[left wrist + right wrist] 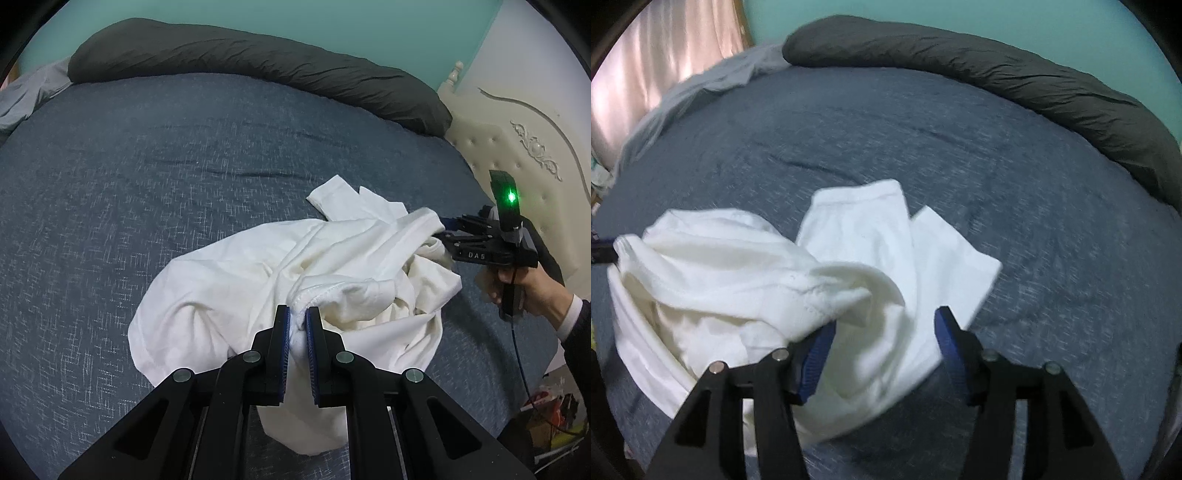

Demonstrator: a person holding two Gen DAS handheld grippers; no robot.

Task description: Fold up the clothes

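Left gripper (pixel 297 319) clamps bunched hem of crumpled white cotton garment (pixel 236 295), heaped on blue-grey woven bedspread (pixel 147 184). Right gripper (pixel 884 332), held in person's hand (pixel 524 284), stands with jaws apart over garment's loose fold, cloth between blue pads (pixel 816 350), not pinched. Sleeve lies flat beyond. Long dark grey bolster (pixel 258 70) lines far edge; teal wall (pixel 332 22) behind.

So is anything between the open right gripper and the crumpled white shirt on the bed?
Nothing visible. The right gripper has its jaws open directly over the crumpled white cotton shirt, cloth between them. The left gripper is shut on another fold.
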